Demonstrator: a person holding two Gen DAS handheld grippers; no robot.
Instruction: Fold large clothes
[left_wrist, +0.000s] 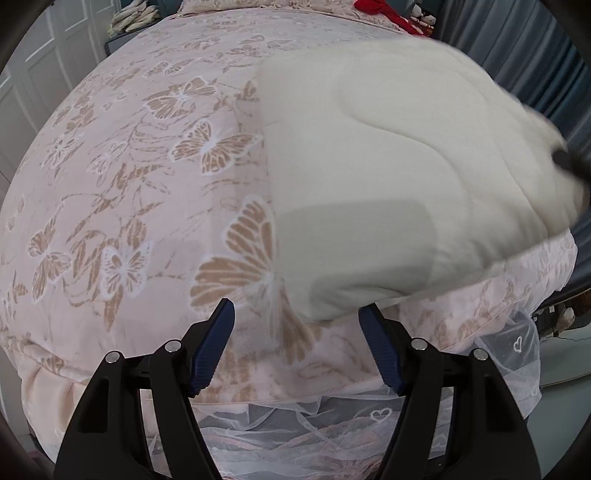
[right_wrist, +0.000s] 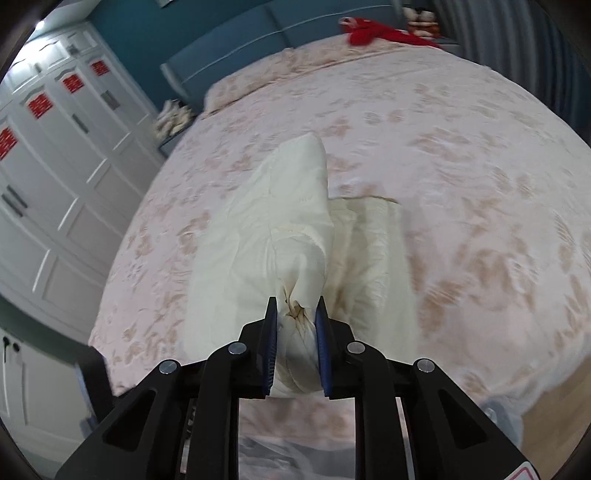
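The cream garment (right_wrist: 273, 236) is bunched up and lifted off the pink butterfly bedspread (right_wrist: 461, 155), with the right claw (right_wrist: 295, 325) pinched tight on a gathered corner. The left claw (left_wrist: 297, 332) hangs wide apart with nothing in it, just beside the garment's near edge. Red clothing (right_wrist: 373, 35) sits well away by the blue headboard (right_wrist: 236, 55), white wardrobe (right_wrist: 48, 158) off to the side.

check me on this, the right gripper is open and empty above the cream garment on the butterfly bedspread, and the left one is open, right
Not quite. In the right wrist view the right gripper is shut on a bunched fold of the cream garment. The left gripper is open over the butterfly bedspread.
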